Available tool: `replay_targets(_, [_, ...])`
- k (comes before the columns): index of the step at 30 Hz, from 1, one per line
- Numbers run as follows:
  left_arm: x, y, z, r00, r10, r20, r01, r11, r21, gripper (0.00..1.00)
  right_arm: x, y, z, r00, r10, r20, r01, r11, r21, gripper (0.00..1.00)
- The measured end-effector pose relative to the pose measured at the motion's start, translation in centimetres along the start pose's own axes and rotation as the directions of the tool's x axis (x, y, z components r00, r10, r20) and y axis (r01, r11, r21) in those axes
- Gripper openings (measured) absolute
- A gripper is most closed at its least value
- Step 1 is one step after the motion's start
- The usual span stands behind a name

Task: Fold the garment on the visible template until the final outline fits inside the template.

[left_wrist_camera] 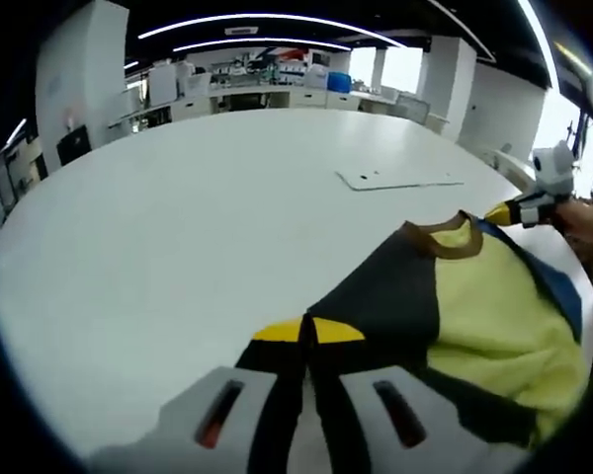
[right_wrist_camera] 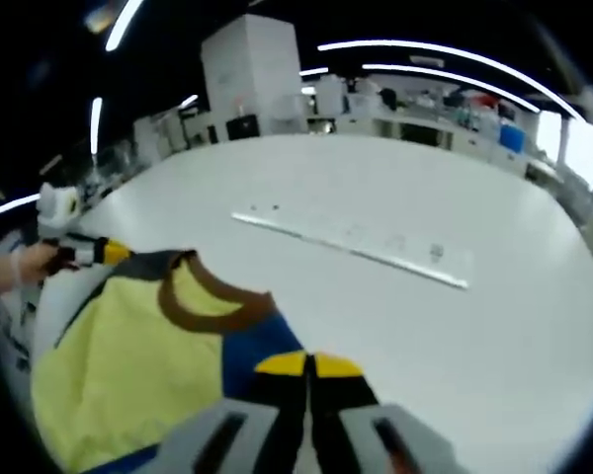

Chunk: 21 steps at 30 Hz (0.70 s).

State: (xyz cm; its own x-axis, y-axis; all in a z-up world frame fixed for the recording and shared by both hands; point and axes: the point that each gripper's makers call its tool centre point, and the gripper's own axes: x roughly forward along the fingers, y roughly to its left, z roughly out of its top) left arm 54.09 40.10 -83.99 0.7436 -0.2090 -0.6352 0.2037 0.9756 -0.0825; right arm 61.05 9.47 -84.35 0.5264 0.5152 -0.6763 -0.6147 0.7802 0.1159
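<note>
A yellow garment point(left_wrist_camera: 484, 316) with black and blue panels and a brown collar point(left_wrist_camera: 445, 242) hangs over the near part of the white table. My left gripper point(left_wrist_camera: 307, 331) is shut on its black fabric, which runs down between the jaws. My right gripper point(right_wrist_camera: 307, 365) is shut on the blue fabric beside the collar point(right_wrist_camera: 212, 311). Each gripper also appears in the other view: the right gripper point(left_wrist_camera: 501, 212) at a garment corner, the left gripper point(right_wrist_camera: 114, 252) at the far left edge of the garment point(right_wrist_camera: 128, 346). The template, a thin white sheet point(left_wrist_camera: 395, 180) point(right_wrist_camera: 356, 242), lies flat farther out, apart from the garment.
The large round white table point(left_wrist_camera: 178, 217) point(right_wrist_camera: 494, 326) has bare surface around the template. A person's hand point(left_wrist_camera: 583, 222) point(right_wrist_camera: 10, 267) holds each far gripper. Office desks and shelves point(left_wrist_camera: 277, 89) stand beyond the table's far edge.
</note>
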Motion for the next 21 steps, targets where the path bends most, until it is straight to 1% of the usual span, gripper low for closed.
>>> replay_targets(3, [0.2, 0.1, 0.1, 1.000, -0.006, 0.004, 0.006, 1.000, 0.008, 0.00, 0.0, 0.0, 0.1, 1.000, -0.003, -0.006, 0.003, 1.000, 0.006, 0.00])
replay_targets(6, [0.2, -0.1, 0.2, 1.000, -0.015, 0.005, 0.015, 0.999, 0.035, 0.00, 0.3, -0.1, 0.1, 1.000, 0.000, -0.013, 0.000, 1.000, 0.008, 0.00])
replay_targets(7, [0.2, -0.1, 0.2, 1.000, -0.020, 0.005, 0.019, 0.999, 0.039, 0.01, 0.2, 0.0, 0.1, 1.000, 0.002, -0.014, -0.002, 1.000, 0.006, 0.00])
replay_targets(8, [0.2, -0.4, 0.4, 0.999, -0.036, 0.007, 0.036, 0.998, 0.043, 0.06, 0.0, 0.1, 0.0, 1.000, 0.002, -0.015, -0.002, 1.000, -0.003, 0.00])
replay_targets(9, [0.0, -0.6, 0.8, 0.999, -0.046, 0.023, 0.045, 0.998, 0.040, 0.11, -0.3, 0.2, 0.2, 1.000, -0.001, -0.001, 0.001, 1.000, -0.013, 0.00])
replay_targets(10, [-0.3, -0.9, 1.4, 0.997, -0.062, 0.047, 0.060, 0.997, 0.048, 0.17, -0.6, 0.4, 0.7, 0.999, 0.002, 0.037, -0.002, 1.000, -0.004, 0.02])
replay_targets(11, [-0.5, -1.1, 1.6, 0.996, -0.069, 0.053, 0.066, 0.996, 0.058, 0.24, -0.7, 0.5, 1.0, 0.998, 0.008, 0.059, -0.009, 1.000, 0.020, 0.07])
replay_targets(12, [-1.0, -1.6, 1.9, 0.994, -0.085, 0.065, 0.079, 0.994, 0.080, 0.27, -1.0, 0.5, 0.9, 0.998, 0.009, 0.061, -0.010, 1.000, 0.026, 0.12])
replay_targets(13, [-1.3, -2.0, 2.1, 0.992, -0.105, 0.068, 0.098, 0.990, 0.099, 0.30, -0.6, -0.4, 1.1, 0.998, 0.009, 0.068, -0.010, 1.000, 0.021, 0.16])
replay_targets(14, [-1.2, -2.4, 2.3, 0.989, -0.127, 0.073, 0.119, 0.987, 0.109, 0.34, -0.7, -0.5, 1.2, 0.997, 0.011, 0.080, -0.013, 1.000, 0.013, 0.20])
replay_targets(15, [-1.4, -2.9, 2.5, 0.985, -0.152, 0.077, 0.142, 0.983, 0.114, 0.39, -1.1, -0.2, 1.2, 0.996, 0.013, 0.085, -0.014, 1.000, 0.009, 0.24])
replay_targets(16, [-1.5, -3.1, 2.6, 0.984, -0.159, 0.080, 0.149, 0.982, 0.117, 0.45, -1.7, 0.2, 1.2, 0.995, 0.018, 0.102, -0.018, 1.000, 0.006, 0.28])
replay_targets(17, [-1.8, -3.9, 2.7, 0.979, -0.186, 0.083, 0.175, 0.977, 0.123, 0.56, -1.7, 0.1, 1.4, 0.993, 0.022, 0.119, -0.022, 1.000, 0.004, 0.34])
replay_targets(18, [-2.2, -4.2, 2.8, 0.978, -0.190, 0.091, 0.178, 0.975, 0.134, 0.62, -2.0, 0.1, 1.6, 0.991, 0.027, 0.132, -0.027, 1.000, 0.000, 0.40])
replay_targets(20, [-2.5, -4.9, 3.0, 0.972, -0.214, 0.096, 0.200, 0.970, 0.139, 0.71, -2.9, 1.2, 1.7, 0.988, 0.039, 0.148, -0.035, 0.999, -0.029, 0.51])
replay_targets(21, [-2.7, -5.5, 3.1, 0.966, -0.239, 0.097, 0.226, 0.965, 0.135, 0.73, -2.5, 0.7, 1.9, 0.987, 0.045, 0.152, -0.040, 0.999, -0.034, 0.55])
